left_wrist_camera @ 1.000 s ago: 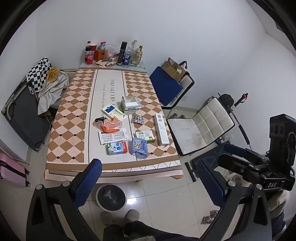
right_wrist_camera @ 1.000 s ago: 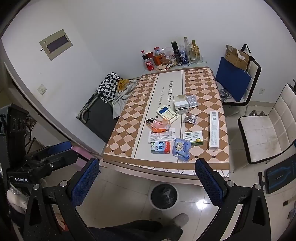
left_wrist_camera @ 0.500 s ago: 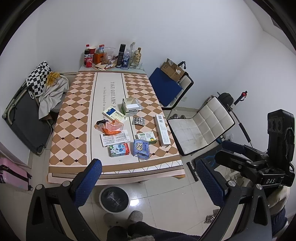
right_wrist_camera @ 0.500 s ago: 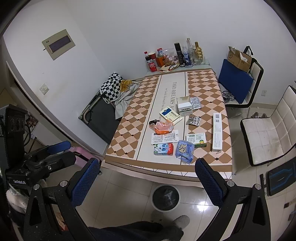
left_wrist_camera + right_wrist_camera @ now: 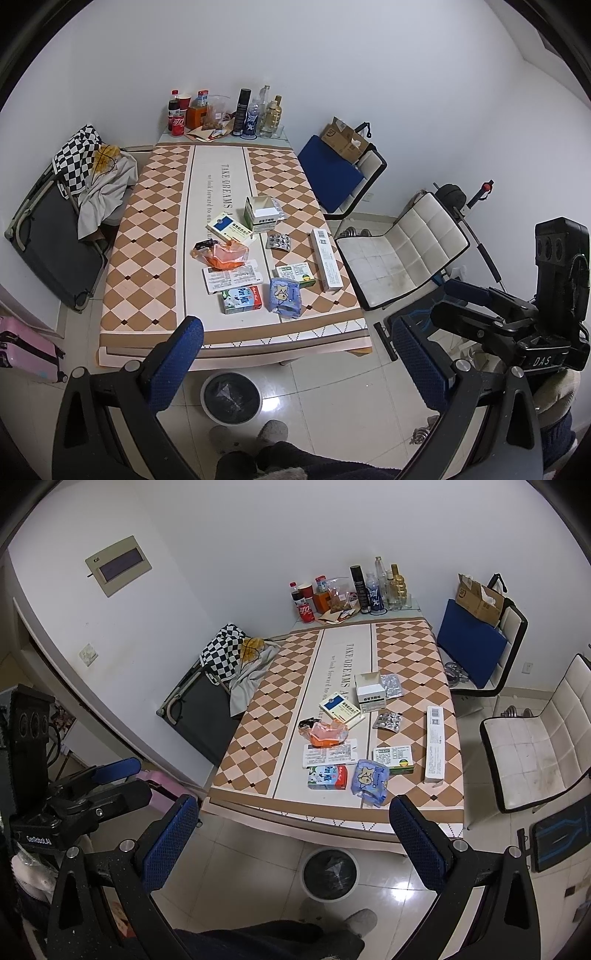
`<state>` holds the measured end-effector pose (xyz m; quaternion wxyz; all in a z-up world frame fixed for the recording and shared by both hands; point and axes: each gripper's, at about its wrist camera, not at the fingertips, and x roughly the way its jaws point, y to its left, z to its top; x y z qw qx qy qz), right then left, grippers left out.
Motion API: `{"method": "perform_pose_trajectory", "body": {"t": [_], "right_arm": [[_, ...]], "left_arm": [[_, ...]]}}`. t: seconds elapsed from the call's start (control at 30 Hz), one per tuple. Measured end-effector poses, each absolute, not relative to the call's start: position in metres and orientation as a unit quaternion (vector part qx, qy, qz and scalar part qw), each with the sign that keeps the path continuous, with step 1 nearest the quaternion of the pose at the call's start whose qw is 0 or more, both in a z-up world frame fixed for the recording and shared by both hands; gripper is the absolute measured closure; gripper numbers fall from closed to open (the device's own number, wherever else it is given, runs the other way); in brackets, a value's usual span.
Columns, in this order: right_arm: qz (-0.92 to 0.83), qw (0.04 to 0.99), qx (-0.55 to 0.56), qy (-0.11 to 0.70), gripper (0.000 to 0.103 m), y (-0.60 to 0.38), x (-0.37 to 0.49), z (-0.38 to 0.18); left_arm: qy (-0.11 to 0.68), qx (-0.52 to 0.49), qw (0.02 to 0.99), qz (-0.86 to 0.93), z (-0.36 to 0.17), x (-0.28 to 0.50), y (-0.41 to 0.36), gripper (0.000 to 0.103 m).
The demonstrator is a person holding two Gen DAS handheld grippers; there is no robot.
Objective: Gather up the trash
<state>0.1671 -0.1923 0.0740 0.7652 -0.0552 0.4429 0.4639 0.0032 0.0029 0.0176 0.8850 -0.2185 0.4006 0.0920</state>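
Observation:
Trash lies near the front of a checkered table [image 5: 147, 236]: a milk carton [image 5: 242, 299], a blue pouch [image 5: 284, 297], an orange wrapper [image 5: 225, 254], a long white box [image 5: 325, 260], medicine boxes [image 5: 260, 216] and blister packs [image 5: 279, 242]. A bin with a black liner [image 5: 232, 397] stands on the floor under the table's front edge, also in the right wrist view [image 5: 330, 873]. My left gripper [image 5: 295, 354] is open and empty, short of the table. My right gripper [image 5: 291, 830] is open and empty, also short of it. The milk carton [image 5: 327, 777] shows there too.
Bottles and cans [image 5: 221, 114] stand at the table's far end. A white chair [image 5: 402, 251] and a blue chair with a cardboard box [image 5: 340, 166] stand right of the table. A folding cot with clothes [image 5: 66, 206] is on the left. A pink suitcase [image 5: 26, 350] is at lower left.
Both grippers have pulled back and risen slightly, so the table looks a little farther and higher in view. Nothing on the table has moved.

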Motion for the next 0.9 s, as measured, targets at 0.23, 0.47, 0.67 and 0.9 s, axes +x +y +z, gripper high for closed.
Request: {"method": "perform_pose_trajectory", "body": {"t": [0.23,0.47,0.67,0.9], "right_arm": [[0.464,0.766,-0.058,0.442,0.000,-0.191,0.166,0.074],[0.464,0.766,-0.059,0.441,0.000,-0.187,0.165,0.075],[0.465,0.765,-0.060,0.442,0.000,-0.185,0.164,0.075],[0.468,0.762,-0.060,0.443,0.000,-0.180,0.164,0.075]], "left_arm": [[0.399,-0.221,0.885,0.091,0.015,-0.002,0.004,0.000],[0.398,-0.220,0.886,0.092,0.015,-0.002,0.004,0.000],[0.399,-0.221,0.886,0.090,0.015,-0.002,0.006,0.000],[0.398,-0.221,0.886,0.091,0.016,-0.001,0.007,0.000]]}}
